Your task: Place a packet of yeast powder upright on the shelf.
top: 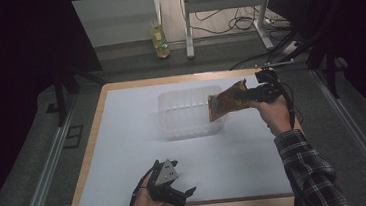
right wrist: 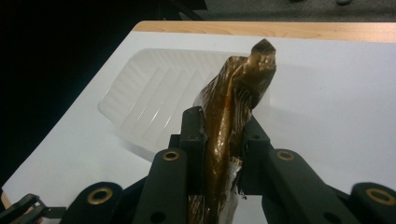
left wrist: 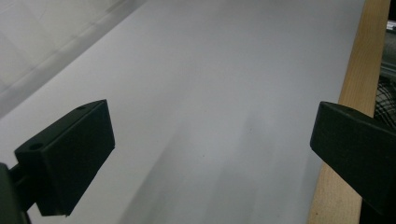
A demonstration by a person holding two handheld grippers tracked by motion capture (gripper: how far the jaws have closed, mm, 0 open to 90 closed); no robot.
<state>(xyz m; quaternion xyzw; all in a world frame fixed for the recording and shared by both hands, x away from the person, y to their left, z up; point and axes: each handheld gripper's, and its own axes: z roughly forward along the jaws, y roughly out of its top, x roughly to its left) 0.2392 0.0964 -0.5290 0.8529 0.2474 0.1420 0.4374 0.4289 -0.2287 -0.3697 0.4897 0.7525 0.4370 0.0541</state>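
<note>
Over the clear tub, right tongs clamped on snack bag, left tongs apart.

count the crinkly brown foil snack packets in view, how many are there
1. The crinkly brown foil snack packet is clamped in the right gripper, held above the right edge of the clear ribbed plastic tub on the white table sheet. The tub looks empty.

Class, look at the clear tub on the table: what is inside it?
The tub looks empty: only its ribbed floor shows. The packet in the right gripper hangs over its right rim and hides that corner.
</note>
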